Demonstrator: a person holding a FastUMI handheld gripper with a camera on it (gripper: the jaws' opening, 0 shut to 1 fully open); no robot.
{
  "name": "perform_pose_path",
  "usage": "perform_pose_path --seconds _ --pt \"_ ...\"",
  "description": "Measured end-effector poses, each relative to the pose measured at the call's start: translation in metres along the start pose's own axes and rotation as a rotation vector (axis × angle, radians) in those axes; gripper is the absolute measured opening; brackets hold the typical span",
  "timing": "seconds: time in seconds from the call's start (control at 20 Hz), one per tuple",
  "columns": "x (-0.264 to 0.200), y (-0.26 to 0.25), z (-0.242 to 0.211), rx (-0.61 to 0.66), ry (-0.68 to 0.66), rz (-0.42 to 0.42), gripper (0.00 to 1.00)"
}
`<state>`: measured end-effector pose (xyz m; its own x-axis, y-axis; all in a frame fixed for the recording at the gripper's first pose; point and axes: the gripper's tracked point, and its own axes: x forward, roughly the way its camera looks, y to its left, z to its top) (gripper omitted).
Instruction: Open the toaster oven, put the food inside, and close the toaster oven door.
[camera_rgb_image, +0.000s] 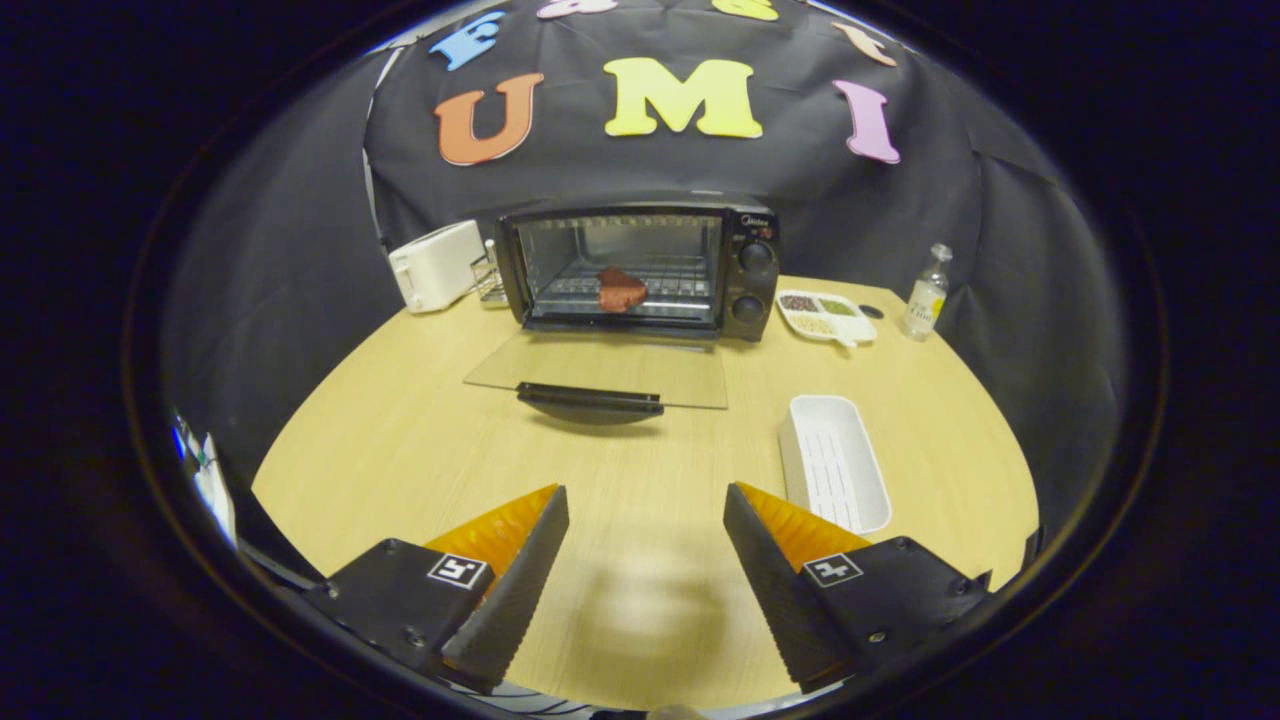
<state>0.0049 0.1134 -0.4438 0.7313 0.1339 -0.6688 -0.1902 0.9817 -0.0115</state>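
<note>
A black toaster oven (745, 275) stands at the far side of the wooden table. Its glass door (600, 372) is folded down flat toward me, with the dark handle (590, 400) at its near edge. A reddish-brown piece of food (621, 289) lies on the wire rack inside the oven. My gripper (645, 500) is open above the near part of the table, well back from the door, with nothing between its fingers.
An empty white tray (836, 462) lies just beyond my right finger. A white toaster (436, 264) sits left of the oven. Right of the oven are a divided dish of seasonings (826, 316) and a small clear bottle (927, 293).
</note>
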Motion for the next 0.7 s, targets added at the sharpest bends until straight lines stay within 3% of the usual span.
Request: perform_pose_path --seconds 0.7 --pt "0.124 0.019 0.012 -0.043 0.105 0.084 1.0"
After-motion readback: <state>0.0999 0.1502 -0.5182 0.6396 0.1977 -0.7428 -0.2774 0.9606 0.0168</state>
